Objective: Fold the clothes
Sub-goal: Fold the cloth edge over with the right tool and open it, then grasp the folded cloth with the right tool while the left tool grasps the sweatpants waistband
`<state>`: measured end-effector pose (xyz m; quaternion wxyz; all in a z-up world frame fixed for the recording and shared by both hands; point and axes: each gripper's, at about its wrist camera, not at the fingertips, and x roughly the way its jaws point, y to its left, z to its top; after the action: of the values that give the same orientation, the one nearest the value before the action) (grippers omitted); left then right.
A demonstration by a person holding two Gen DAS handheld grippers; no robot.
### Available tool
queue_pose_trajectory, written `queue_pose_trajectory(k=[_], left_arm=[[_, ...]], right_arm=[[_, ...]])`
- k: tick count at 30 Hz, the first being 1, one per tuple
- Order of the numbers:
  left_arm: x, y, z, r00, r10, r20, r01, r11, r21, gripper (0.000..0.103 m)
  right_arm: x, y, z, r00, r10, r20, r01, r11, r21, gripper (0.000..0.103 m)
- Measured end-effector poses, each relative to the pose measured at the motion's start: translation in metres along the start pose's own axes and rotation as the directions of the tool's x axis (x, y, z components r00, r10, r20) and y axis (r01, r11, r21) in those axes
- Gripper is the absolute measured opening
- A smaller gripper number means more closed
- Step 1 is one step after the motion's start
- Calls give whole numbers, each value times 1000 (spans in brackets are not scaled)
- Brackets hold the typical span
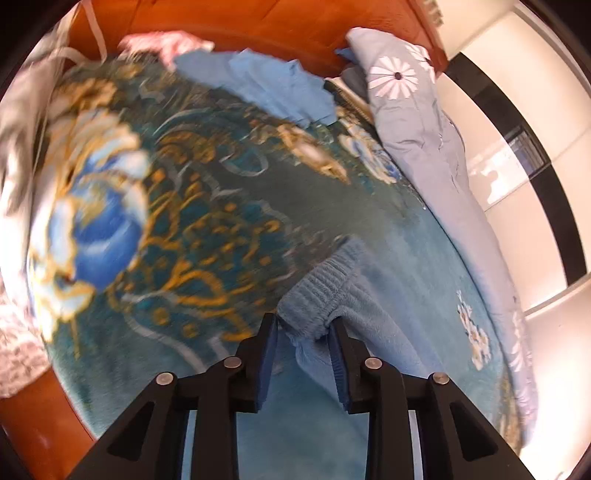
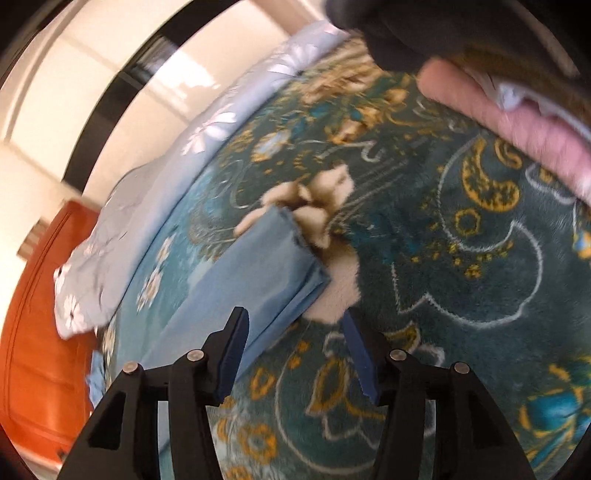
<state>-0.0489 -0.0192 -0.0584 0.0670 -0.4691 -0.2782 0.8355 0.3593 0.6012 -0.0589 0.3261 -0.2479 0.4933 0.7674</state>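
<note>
Blue fleece trousers [image 1: 354, 306] lying on a bed covered by a teal floral blanket [image 1: 207, 206].
Left tool [image 1: 303, 325]: fingers parted, the ribbed waistband lying between them without being pinched. Right tool [image 2: 295, 314]: fingers spread wide at the trouser-leg hem [image 2: 295, 258], gripping nothing. Beyond the trousers, near the wooden headboard [image 1: 288, 26], lies a second blue garment [image 1: 280, 88]; a pale flowered quilt [image 1: 424, 122] borders the blanket.

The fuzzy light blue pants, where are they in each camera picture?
Left wrist: fuzzy light blue pants, ribbed waistband bottom centre, between the left gripper fingers.
Right wrist: their leg end at centre-left, ahead of the right gripper.
Shared landmark: teal flowered blanket.
</note>
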Motion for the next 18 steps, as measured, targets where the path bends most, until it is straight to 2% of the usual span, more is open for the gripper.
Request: queue_pose_trajectory(k=[3, 5, 7, 8, 11, 15, 18], left_arm=[[-8, 17, -7, 1000, 0, 5, 0, 1000, -12, 39], [-13, 26, -10, 1000, 3, 18, -3, 1000, -22, 39], [-18, 32, -12, 1000, -17, 25, 18, 999, -31, 40], [-19, 34, -11, 999, -30, 22, 30, 999, -31, 40], [-24, 37, -8, 998, -62, 19, 62, 998, -18, 43], [-26, 40, -6, 995, -101, 25, 102, 995, -18, 52], [-22, 41, -8, 990, -139, 10, 139, 990, -34, 54]], right_arm=[[8, 1, 4, 1000, 11, 25, -12, 998, 56, 55], [11, 4, 6, 999, 17, 39, -20, 997, 75, 56], [15, 9, 8, 999, 33, 40, -36, 996, 79, 35], [17, 11, 9, 999, 37, 38, -40, 996, 81, 8], [20, 24, 13, 999, -4, 41, 1, 998, 68, 8], [1, 90, 7, 993, 3, 115, 14, 990, -143, 8], [-12, 174, -18, 987, 68, 143, -7, 921, -389, 8]])
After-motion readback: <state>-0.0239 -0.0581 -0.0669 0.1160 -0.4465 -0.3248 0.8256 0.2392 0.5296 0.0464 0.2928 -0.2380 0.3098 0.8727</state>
